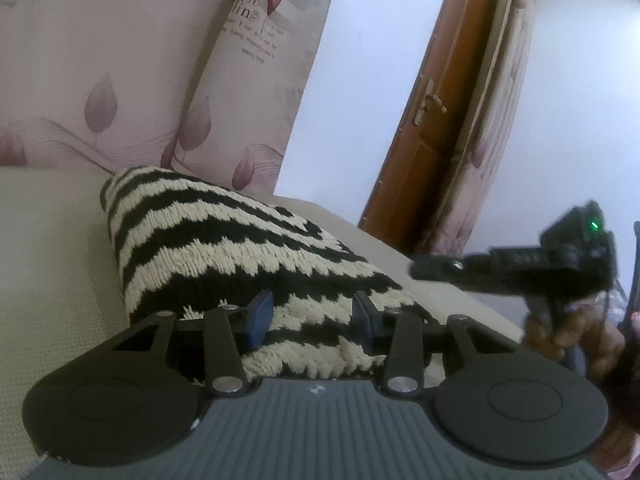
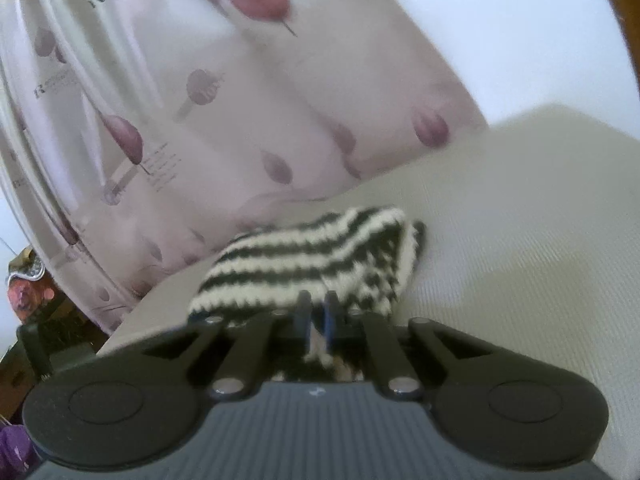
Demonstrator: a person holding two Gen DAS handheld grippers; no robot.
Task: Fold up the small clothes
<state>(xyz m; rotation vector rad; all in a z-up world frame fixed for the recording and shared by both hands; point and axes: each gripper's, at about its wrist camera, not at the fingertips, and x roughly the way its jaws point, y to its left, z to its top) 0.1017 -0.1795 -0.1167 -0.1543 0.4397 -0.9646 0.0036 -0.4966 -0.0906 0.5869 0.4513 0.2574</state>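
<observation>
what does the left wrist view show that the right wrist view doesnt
Only the left wrist view shows the brown wooden door, the right gripper seen from outside with a hand holding it, and the left gripper straddling the knit's near edge.

Only the right wrist view shows the right gripper nearly closed at the knit's edge, and clutter at far left.

Both show the black-and-cream striped knit on the beige surface and the pink floral curtain.

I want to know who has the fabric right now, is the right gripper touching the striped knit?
Touching. In the right wrist view the right gripper has its jaws nearly shut, with a pinch of the striped knit showing between the pads.
</observation>
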